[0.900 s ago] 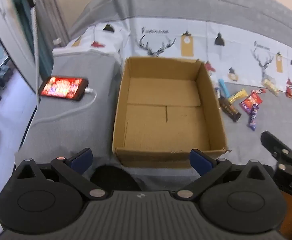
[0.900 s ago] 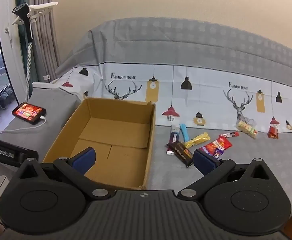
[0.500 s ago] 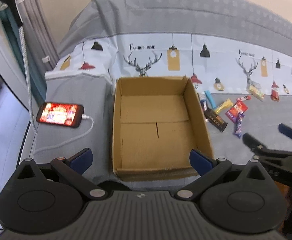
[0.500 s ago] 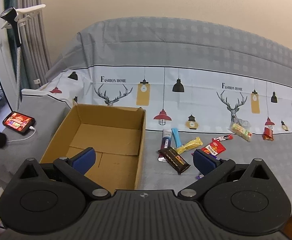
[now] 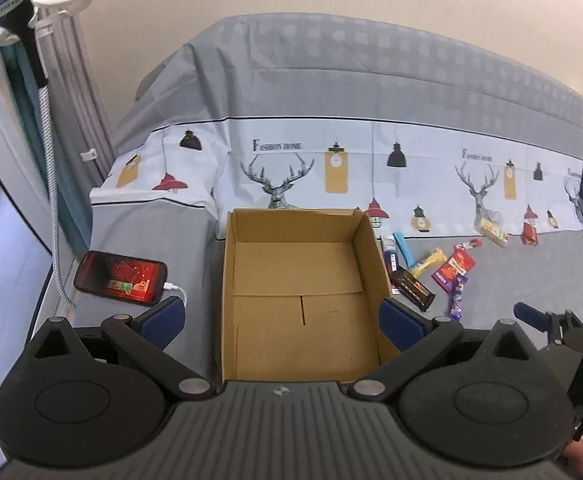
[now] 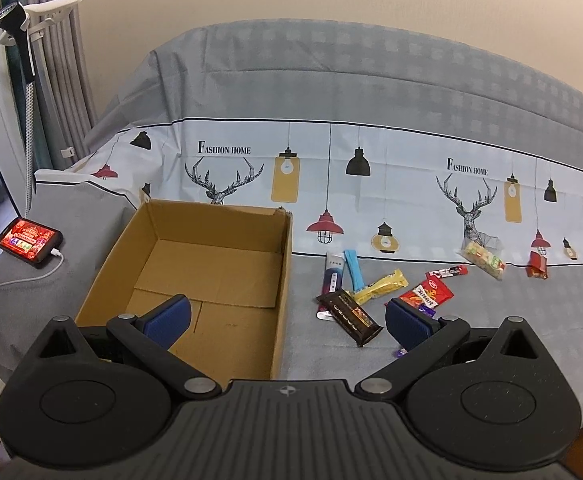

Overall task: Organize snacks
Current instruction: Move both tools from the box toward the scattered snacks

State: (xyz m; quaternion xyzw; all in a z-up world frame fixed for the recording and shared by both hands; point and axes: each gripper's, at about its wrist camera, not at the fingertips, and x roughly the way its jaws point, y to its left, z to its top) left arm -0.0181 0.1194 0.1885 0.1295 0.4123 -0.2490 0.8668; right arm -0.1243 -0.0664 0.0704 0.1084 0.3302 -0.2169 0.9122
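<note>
Left gripper (image 5: 281, 320) fingers spread wide, holding nothing, cardboard box (image 5: 299, 280) between them. Right gripper (image 6: 289, 318) likewise wide and unladen; dark bar (image 6: 349, 317) between fingers.

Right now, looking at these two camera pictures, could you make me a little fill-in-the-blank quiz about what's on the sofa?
1. The cardboard box has ____ snacks inside it.
2. The dark brown chocolate bar lies to the ____ of the box.
3. The phone has a ____ cable plugged into it.
4. Both the left gripper and the right gripper are ____, holding nothing.

Missing words: no; right; white; open
</note>
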